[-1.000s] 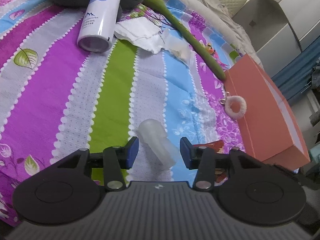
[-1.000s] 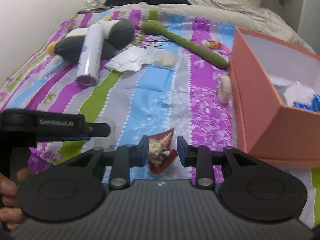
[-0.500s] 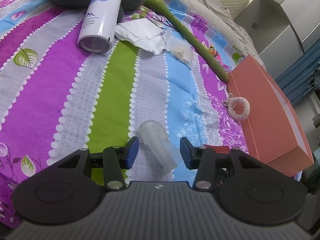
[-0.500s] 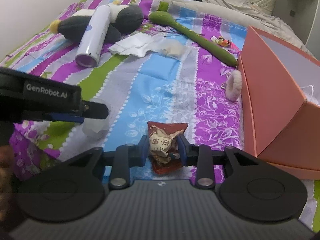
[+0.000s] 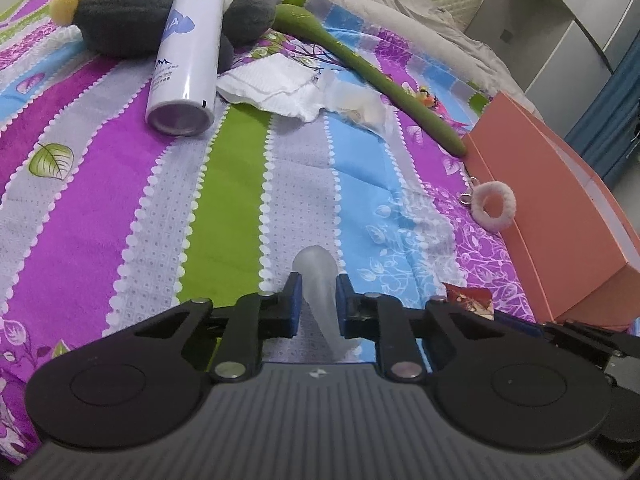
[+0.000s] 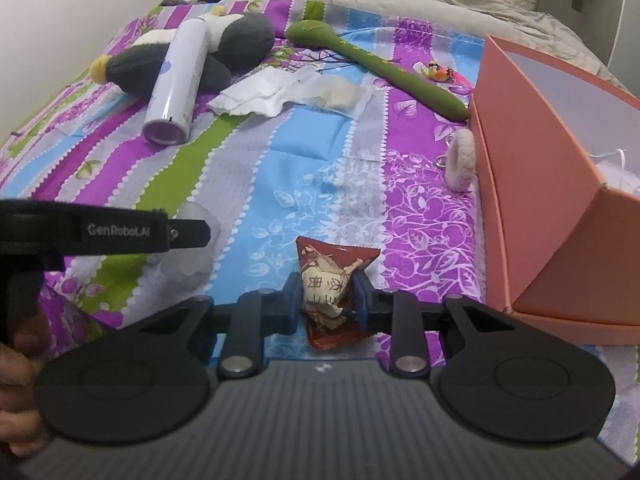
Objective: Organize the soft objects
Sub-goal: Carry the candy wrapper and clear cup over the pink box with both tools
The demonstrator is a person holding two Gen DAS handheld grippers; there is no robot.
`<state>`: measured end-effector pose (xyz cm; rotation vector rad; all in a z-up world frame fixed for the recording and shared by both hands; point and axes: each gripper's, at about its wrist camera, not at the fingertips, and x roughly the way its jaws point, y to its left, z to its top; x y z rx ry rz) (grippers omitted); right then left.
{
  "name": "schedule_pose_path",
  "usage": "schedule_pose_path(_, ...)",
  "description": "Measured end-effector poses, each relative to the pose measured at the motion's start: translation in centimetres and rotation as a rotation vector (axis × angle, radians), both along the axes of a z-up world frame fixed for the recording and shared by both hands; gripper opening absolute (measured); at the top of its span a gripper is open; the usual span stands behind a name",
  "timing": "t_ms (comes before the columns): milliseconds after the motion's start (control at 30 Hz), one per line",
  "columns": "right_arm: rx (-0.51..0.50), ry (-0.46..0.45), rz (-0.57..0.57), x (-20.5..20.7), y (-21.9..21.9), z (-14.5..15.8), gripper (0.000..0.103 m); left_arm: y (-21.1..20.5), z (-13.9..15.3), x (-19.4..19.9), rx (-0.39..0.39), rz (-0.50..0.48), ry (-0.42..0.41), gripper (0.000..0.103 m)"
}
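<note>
translucent soft tube [image 5: 318, 284] lies on the near striped bedspread [image 5: 224, 200], pinched as the left gripper [image 5: 316, 300] closes. right gripper [image 6: 326, 296] is closing on the red snack packet [image 6: 328, 280], left of the orange box [image 6: 532, 184].

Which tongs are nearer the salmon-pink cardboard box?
Right. The right tongs, closing on the red snack packet, sit beside the box; the left tongs are farther off.
</note>
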<state>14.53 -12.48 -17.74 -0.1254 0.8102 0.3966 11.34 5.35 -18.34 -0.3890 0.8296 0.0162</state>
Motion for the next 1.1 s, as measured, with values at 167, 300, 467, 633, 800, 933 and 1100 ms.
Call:
schedule_pose_path(167, 0.021, -0.007, -0.009, -0.2, -0.7, 0.9, 0.03, -0.2, 0.9, -0.3, -0.02, -0.014, -0.001, 0.018)
schedule_pose_path(300, 0.037, -0.025, -0.012, -0.3, -1.2, 2.0, 0.029, -0.6, 2.4, -0.6, -0.021, -0.024, -0.01, 0.018)
schedule_pose_path(467, 0.067, -0.049, -0.018, -0.4, -2.1, 3.8, 0.028, -1.0, 4.9, -0.8, -0.021, -0.03, -0.036, 0.018)
schedule_pose_path(633, 0.097, -0.089, -0.011, -0.4, -2.8, 6.5, 0.028, -1.5, 8.6, -0.7, -0.034, -0.046, -0.083, 0.018)
schedule_pose_path(800, 0.14, -0.147, -0.011, -0.4, -3.7, 10.3, 0.028, -2.7, 13.0, 0.1, -0.023, -0.088, -0.139, 0.018)
schedule_pose_path(933, 0.155, -0.195, -0.016, -0.4, -4.7, 13.1, 0.028, -4.2, 16.4, 1.2, -0.027, -0.132, -0.182, 0.018)
schedule_pose_path(1100, 0.168, -0.241, -0.048, 0.3, -6.7, 16.0, 0.028, -6.9, 19.9, 2.9, -0.03, -0.198, -0.223, 0.018)
